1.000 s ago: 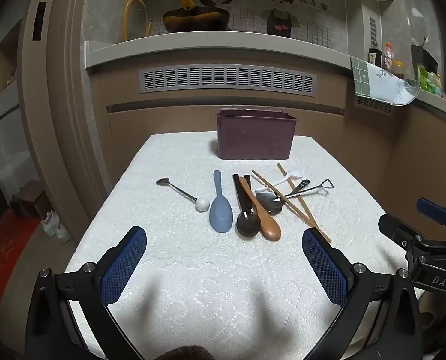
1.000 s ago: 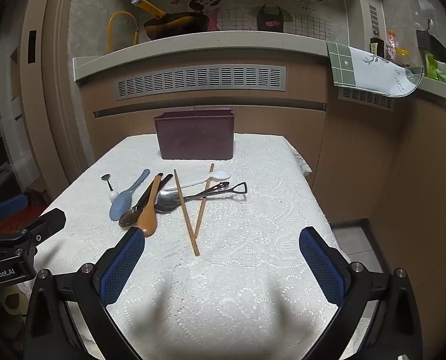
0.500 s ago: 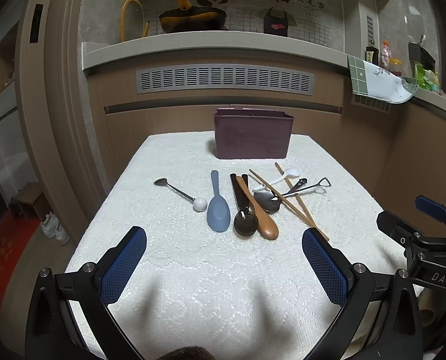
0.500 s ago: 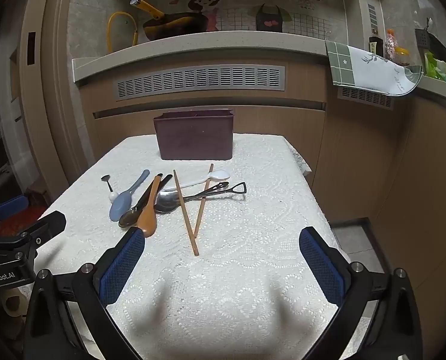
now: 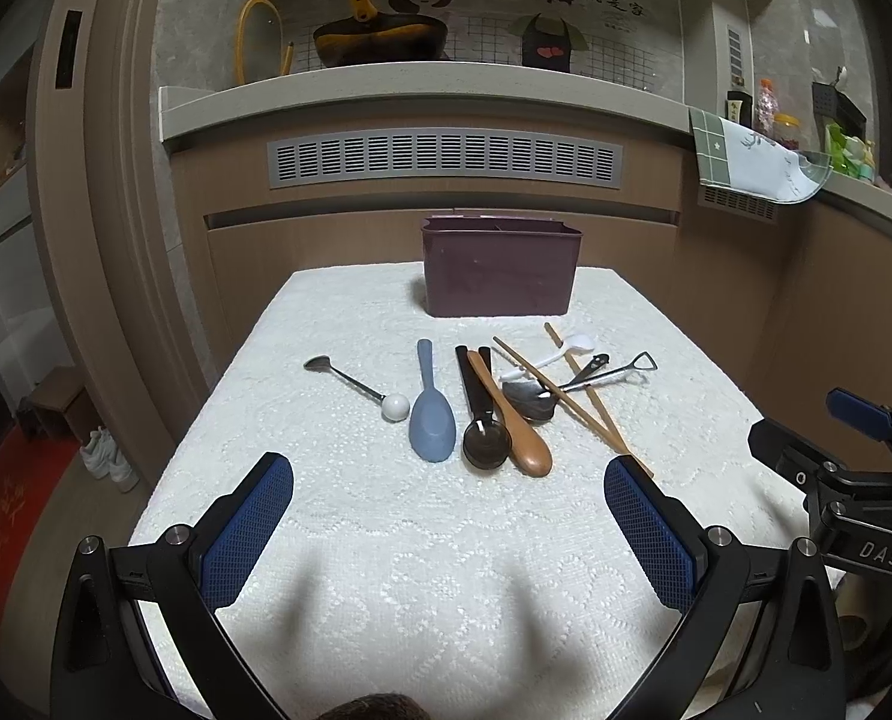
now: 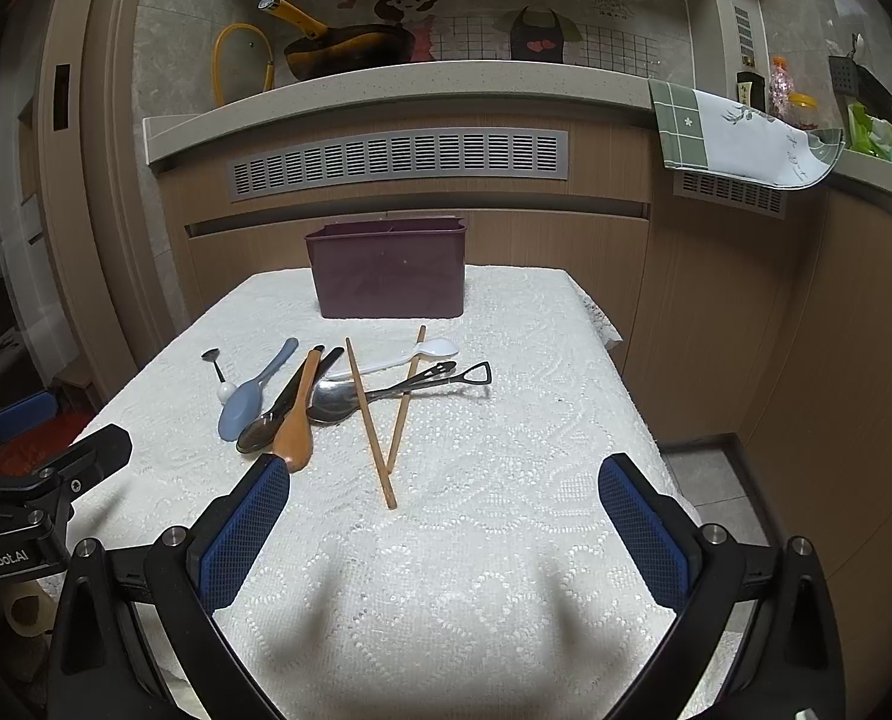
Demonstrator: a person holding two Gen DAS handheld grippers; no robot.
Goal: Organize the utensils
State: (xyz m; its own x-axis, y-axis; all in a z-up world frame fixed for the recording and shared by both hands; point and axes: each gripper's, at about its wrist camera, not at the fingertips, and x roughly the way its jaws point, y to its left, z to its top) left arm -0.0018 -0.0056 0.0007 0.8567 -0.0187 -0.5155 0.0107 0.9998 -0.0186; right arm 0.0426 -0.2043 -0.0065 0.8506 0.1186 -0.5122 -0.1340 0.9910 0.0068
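Observation:
Several utensils lie loose on the white tablecloth: a blue spoon (image 5: 429,414) (image 6: 248,396), a wooden spoon (image 5: 514,420) (image 6: 299,414), a black spoon (image 5: 481,414), a small metal scoop with a white ball end (image 5: 356,387), two wooden chopsticks (image 6: 374,426) (image 5: 571,396), a white plastic spoon (image 6: 410,357) and metal spoons (image 6: 386,393). A dark purple holder box (image 5: 501,267) (image 6: 389,269) stands behind them. My left gripper (image 5: 448,531) and right gripper (image 6: 443,531) are both open and empty, hovering in front of the utensils.
The table (image 5: 446,570) drops off at left and right edges. A wooden counter front with a vent grille (image 5: 446,159) stands behind. The right gripper shows at the right of the left wrist view (image 5: 847,480); the left gripper shows at the left of the right wrist view (image 6: 38,492).
The left gripper's view has shifted slightly, the utensils sitting a little higher in the frame. Both grippers stay open and nothing on the table has moved.

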